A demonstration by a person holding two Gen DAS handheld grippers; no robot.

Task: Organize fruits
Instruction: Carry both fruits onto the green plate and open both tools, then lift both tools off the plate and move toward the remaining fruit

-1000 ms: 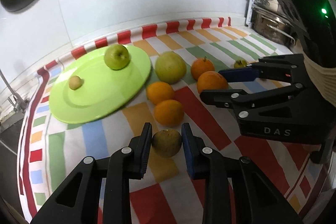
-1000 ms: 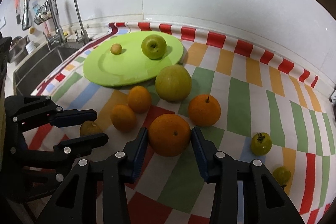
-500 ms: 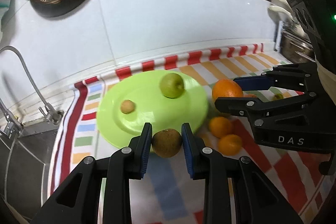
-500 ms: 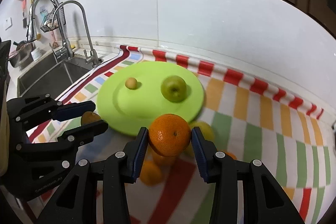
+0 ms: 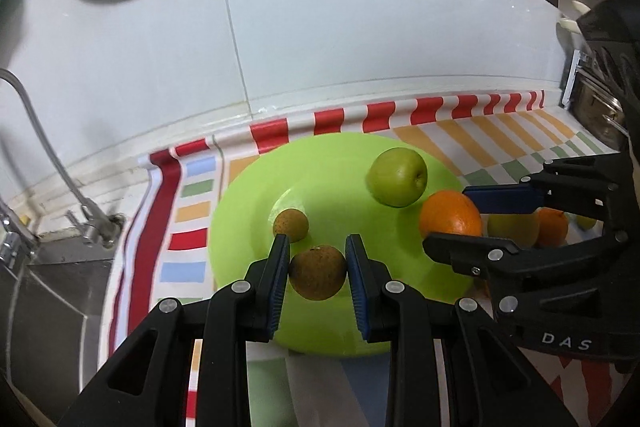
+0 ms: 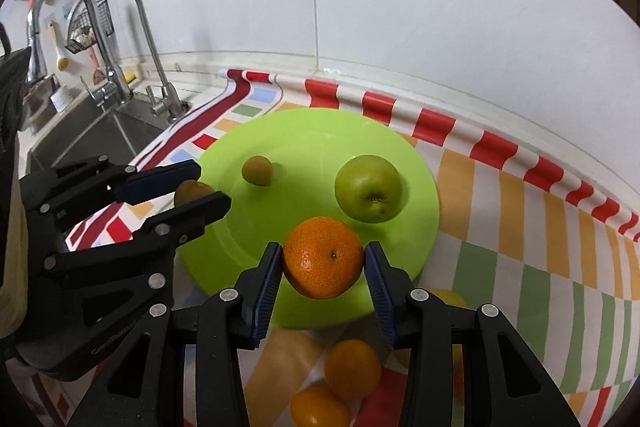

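- Both grippers have travelled from the loose fruit on the striped cloth (image 6: pixel 540 211) to positions over the green plate (image 5: pixel 336 187) — each lifted its fruit clear of the cloth on the way.
- Left gripper (image 5: pixel 318 269): fingers closed narrowly on a small brown fruit (image 5: pixel 318 271), held above the near-left part of the plate, just near of the small brown fruit already lying there (image 5: pixel 291 225).
- Right gripper (image 6: pixel 324 261): fingers set wider, clamped on an orange (image 6: pixel 324 258), held above the plate's near-right part, near of the green apple (image 6: pixel 368 188).
- Grip rationale: pads meet each fruit at its widest girth, so the round bodies probably cannot roll out during carriage.
- Open room: the plate's centre and far-left area are bare — enough, by judgement, for both fruits side by side.
- Edges: the plate's near rim lies beneath both grippers; a release too near it risks a roll onto the cloth, where two oranges (image 6: pixel 352 369) remain.
- Left of the cloth, the sink (image 6: pixel 92 131) drops away.
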